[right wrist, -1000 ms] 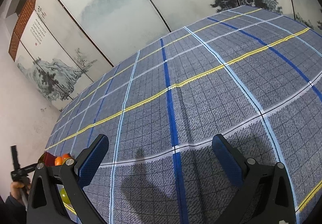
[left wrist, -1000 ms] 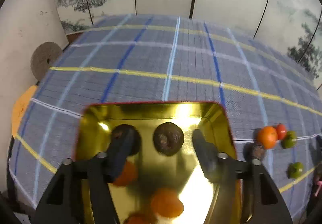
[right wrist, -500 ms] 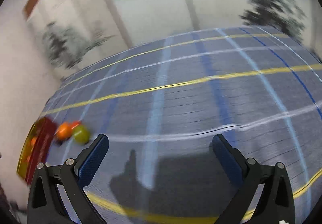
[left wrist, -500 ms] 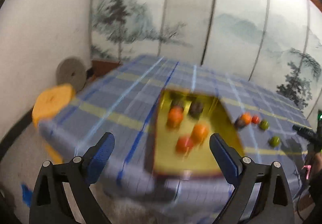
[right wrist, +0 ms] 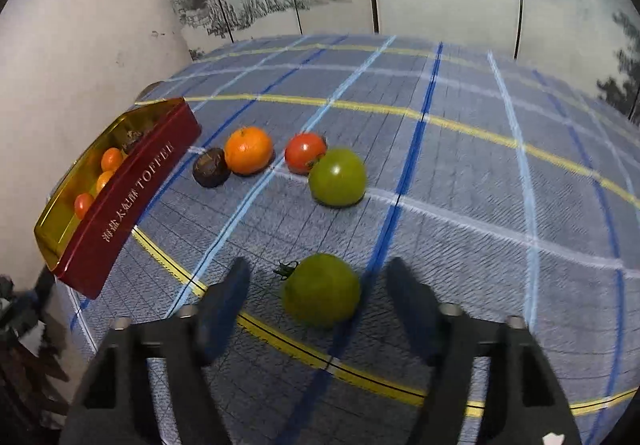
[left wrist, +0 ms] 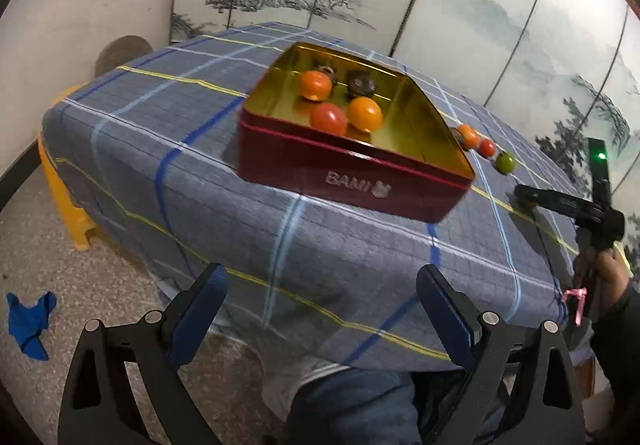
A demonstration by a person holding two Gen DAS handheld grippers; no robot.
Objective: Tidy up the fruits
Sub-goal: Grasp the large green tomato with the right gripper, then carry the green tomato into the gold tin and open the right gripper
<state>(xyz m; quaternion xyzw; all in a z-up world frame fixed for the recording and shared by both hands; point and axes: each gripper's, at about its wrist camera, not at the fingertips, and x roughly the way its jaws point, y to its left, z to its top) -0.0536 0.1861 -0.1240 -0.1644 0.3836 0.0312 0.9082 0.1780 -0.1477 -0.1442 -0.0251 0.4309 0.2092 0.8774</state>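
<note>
A red tin with a gold inside (left wrist: 360,181) stands on the checked tablecloth and holds several orange, red and dark fruits. It also shows at the left in the right wrist view (right wrist: 132,193). My left gripper (left wrist: 320,297) is open and empty, off the table's front edge. My right gripper (right wrist: 320,285) is open with a green tomato (right wrist: 322,289) between its fingers, untouched. Farther back lie a second green tomato (right wrist: 338,177), a red tomato (right wrist: 305,152), an orange (right wrist: 248,150) and a dark fruit (right wrist: 211,167).
The blue checked tablecloth (left wrist: 200,149) drapes over the table edge. An orange stool (left wrist: 66,201) stands at the left and a blue rag (left wrist: 30,319) lies on the floor. A painted folding screen (left wrist: 460,5) stands behind. My right gripper's body (left wrist: 568,205) shows at the right.
My left gripper has pulled back from over the tin to beyond the table's front edge. My right gripper has swung left and come down around the near green tomato.
</note>
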